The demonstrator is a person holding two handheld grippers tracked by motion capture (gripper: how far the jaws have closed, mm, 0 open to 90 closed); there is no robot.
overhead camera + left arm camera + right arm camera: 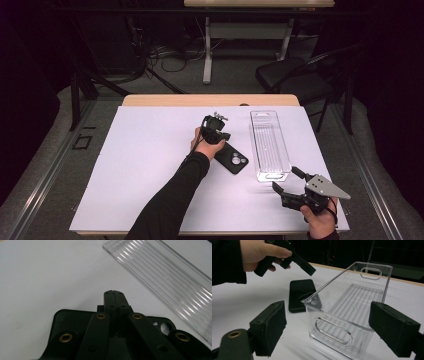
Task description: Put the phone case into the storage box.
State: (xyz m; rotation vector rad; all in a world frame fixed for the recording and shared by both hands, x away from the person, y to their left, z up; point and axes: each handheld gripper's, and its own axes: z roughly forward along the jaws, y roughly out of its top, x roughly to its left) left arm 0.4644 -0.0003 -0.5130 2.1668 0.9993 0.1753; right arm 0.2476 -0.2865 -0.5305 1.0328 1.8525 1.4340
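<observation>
Both tools differ: the left gripper (pixel 114 292) (jaws closed, empty) should open before lowering squarely over the phone case (pixel 232 159), while the right gripper (pixel 332 327) waits wide open near the clear bin (pixel 270 145).

You find no text, label, brand, number or sign to read here: the phone case (pixel 231 158), the clear bin (pixel 270 145) and the white sheet (pixel 140 165) over the desk all look blank.

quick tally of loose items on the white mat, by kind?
Black phone case: 1
Clear plastic bin: 1
Total: 2
</observation>
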